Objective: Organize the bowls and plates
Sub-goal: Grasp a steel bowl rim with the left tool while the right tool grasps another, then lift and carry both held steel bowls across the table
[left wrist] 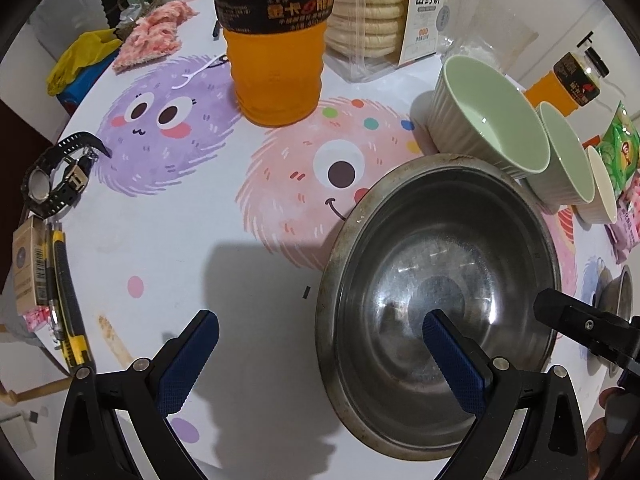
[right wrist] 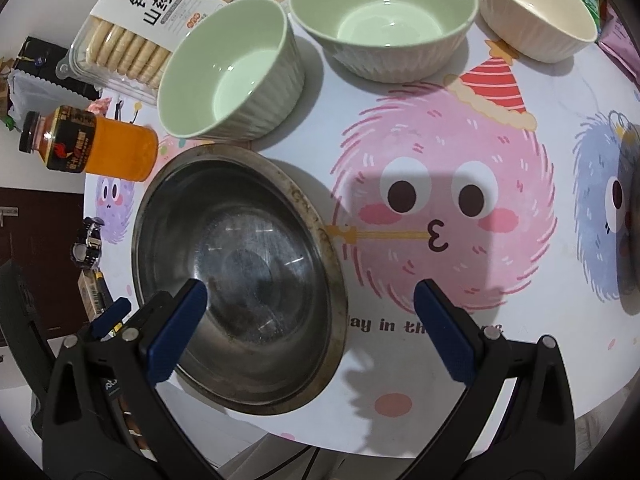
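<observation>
1. the left gripper point(left wrist: 320, 344) is spread wide and holds nothing — its right finger hangs over the inside of the steel bowl point(left wrist: 436, 300), its left finger over bare tablecloth point(left wrist: 224, 216).
2. the right gripper point(right wrist: 310, 308) is likewise wide open and empty; its left finger sits over the steel bowl's hollow, its right finger over the pink fuzzy cartoon face point(right wrist: 444, 216) printed on the cloth.
3. ahead of the right gripper, beyond the steel bowl, stand three ribbed ceramic bowls in a row: a green bowl point(right wrist: 228, 76) close to the steel rim, a second green bowl point(right wrist: 384, 16) to its right, then a cream bowl point(right wrist: 532, 4).
4. ahead-left of the right gripper lies a clear biscuit box point(right wrist: 132, 28) with a label reading "钙奶山药饼".
5. directly ahead of the left gripper stands an orange drink bottle point(left wrist: 276, 52) with a black flame-logo label — its small print is unreadable.
6. to the left gripper's far left lies a black wristwatch point(left wrist: 60, 176).
7. by the right gripper's right finger the cloth reads "ay in th", partly hidden.
</observation>
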`<action>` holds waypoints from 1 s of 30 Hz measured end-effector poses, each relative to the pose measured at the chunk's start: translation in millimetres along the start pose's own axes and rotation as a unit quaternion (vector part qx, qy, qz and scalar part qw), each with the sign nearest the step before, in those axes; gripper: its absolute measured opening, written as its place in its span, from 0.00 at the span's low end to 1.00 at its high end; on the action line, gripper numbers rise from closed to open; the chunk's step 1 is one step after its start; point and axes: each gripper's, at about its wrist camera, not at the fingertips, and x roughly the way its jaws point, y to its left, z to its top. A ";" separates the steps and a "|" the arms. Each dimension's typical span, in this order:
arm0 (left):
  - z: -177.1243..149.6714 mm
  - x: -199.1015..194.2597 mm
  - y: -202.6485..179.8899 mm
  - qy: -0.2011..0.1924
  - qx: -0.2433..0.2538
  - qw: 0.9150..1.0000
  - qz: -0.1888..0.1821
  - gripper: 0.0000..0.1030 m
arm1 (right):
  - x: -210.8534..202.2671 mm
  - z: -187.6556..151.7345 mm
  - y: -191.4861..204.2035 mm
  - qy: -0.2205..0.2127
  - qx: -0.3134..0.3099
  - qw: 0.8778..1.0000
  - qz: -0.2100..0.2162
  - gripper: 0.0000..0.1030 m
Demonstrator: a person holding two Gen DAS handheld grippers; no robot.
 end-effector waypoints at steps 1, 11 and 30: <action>0.0 1.8 -0.5 0.002 0.000 1.000 0.000 1.00 | 1.2 0.2 1.4 0.001 -0.003 1.000 -0.001 1.00; 1.5 12.2 -4.1 0.008 -0.001 1.000 0.003 1.00 | 14.0 -3.0 18.7 0.006 -0.043 0.999 -0.015 1.00; 3.0 8.2 0.0 0.012 0.020 1.000 -0.003 0.19 | 22.6 -3.6 22.1 0.000 -0.069 0.996 -0.063 0.14</action>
